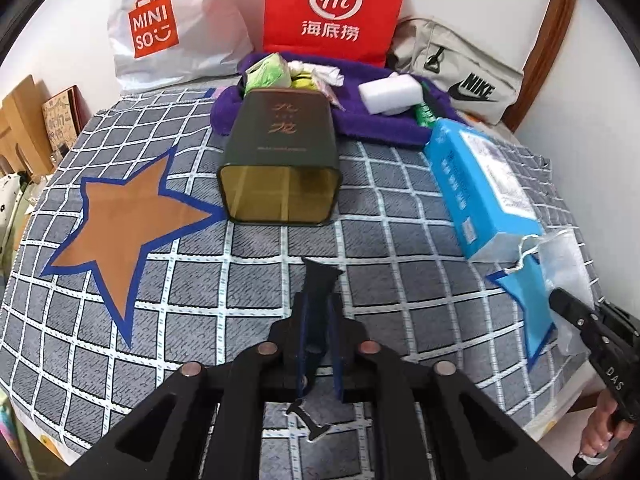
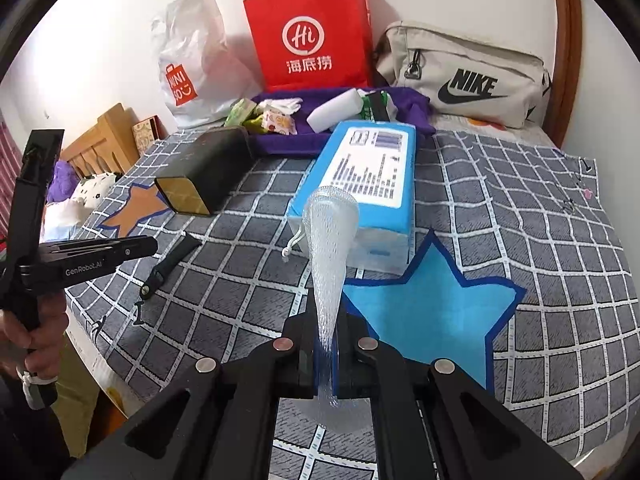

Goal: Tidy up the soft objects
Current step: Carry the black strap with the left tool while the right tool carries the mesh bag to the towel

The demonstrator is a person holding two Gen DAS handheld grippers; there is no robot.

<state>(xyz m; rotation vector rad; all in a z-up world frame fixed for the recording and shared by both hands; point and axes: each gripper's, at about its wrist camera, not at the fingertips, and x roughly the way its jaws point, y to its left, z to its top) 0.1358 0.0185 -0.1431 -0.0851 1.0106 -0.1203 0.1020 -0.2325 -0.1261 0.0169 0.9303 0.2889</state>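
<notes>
My left gripper (image 1: 320, 304) is shut on a black strap (image 1: 318, 280) and holds it above the checked cloth (image 1: 240, 280); the strap also shows in the right wrist view (image 2: 172, 264). My right gripper (image 2: 330, 336) is shut on a clear mesh drawstring pouch (image 2: 330, 240) that stands up between its fingers, just over the blue star patch (image 2: 432, 312). The pouch also shows at the right edge of the left wrist view (image 1: 564, 264). A purple towel (image 1: 360, 120) at the back carries a white sponge (image 1: 390, 94) and small packets (image 1: 272, 72).
A dark green tin (image 1: 280, 160) lies on its side, open end toward me. A blue tissue pack (image 1: 480, 184) lies to the right. An orange star patch (image 1: 132, 208) is at left. Miniso bag (image 1: 168, 28), red paper bag (image 1: 336, 8) and Nike bag (image 1: 460, 80) line the wall.
</notes>
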